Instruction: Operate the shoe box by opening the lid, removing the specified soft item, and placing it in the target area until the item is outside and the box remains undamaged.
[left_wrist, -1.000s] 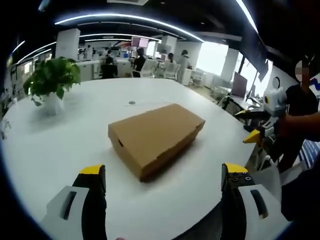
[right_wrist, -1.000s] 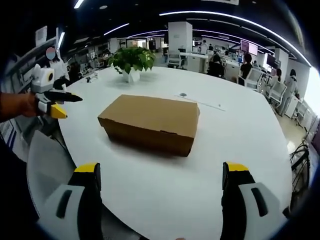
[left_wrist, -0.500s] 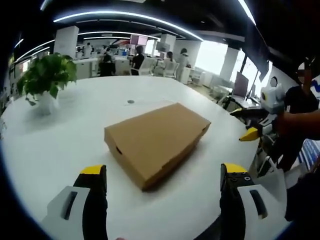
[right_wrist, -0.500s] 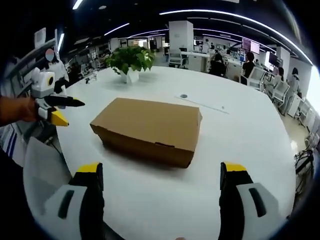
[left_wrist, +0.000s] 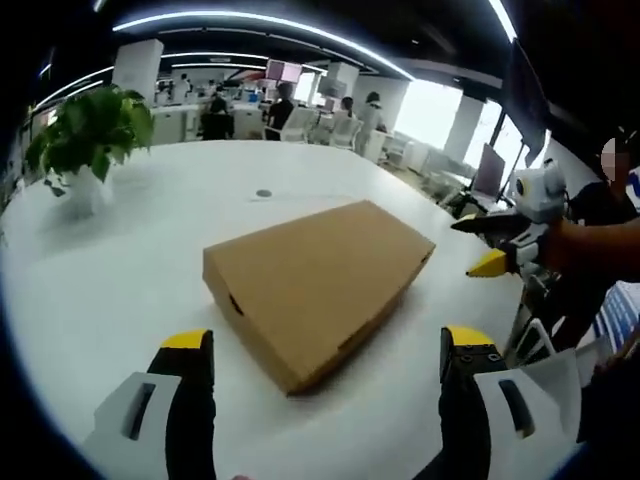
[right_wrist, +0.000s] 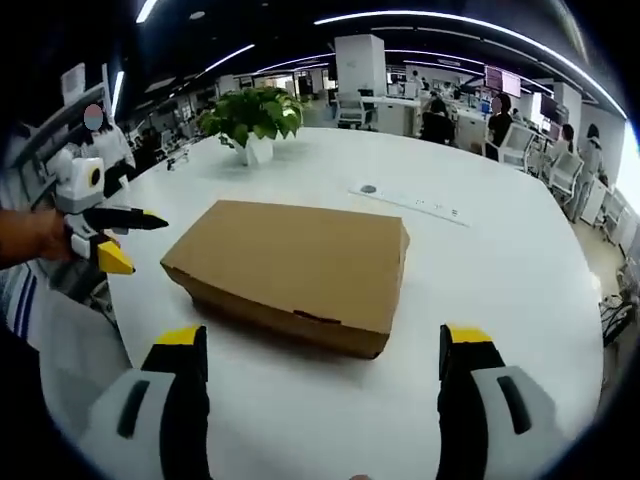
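A plain brown cardboard shoe box (left_wrist: 318, 281) lies flat on a large white table (left_wrist: 130, 290) with its lid down. In the left gripper view my left gripper (left_wrist: 325, 345) stands open just short of the box's near corner, nothing between its jaws. From the other side, the box (right_wrist: 295, 270) faces my right gripper (right_wrist: 323, 343), which is also open and close to the box's long front wall. The right gripper (left_wrist: 487, 243) comes into the left gripper view at the right; the left gripper (right_wrist: 105, 237) comes into the right gripper view at the left. The box's contents are hidden.
A potted green plant (left_wrist: 85, 130) in a white pot stands on the table beyond the box, also as the plant (right_wrist: 250, 120). A white power strip (right_wrist: 412, 203) lies behind the box. Office desks, chairs and people fill the background. A white chair (right_wrist: 70, 350) stands by the table's edge.
Both cameras have come closer to the box, which looks larger now. Each gripper has stayed open and the box has not moved on the table.
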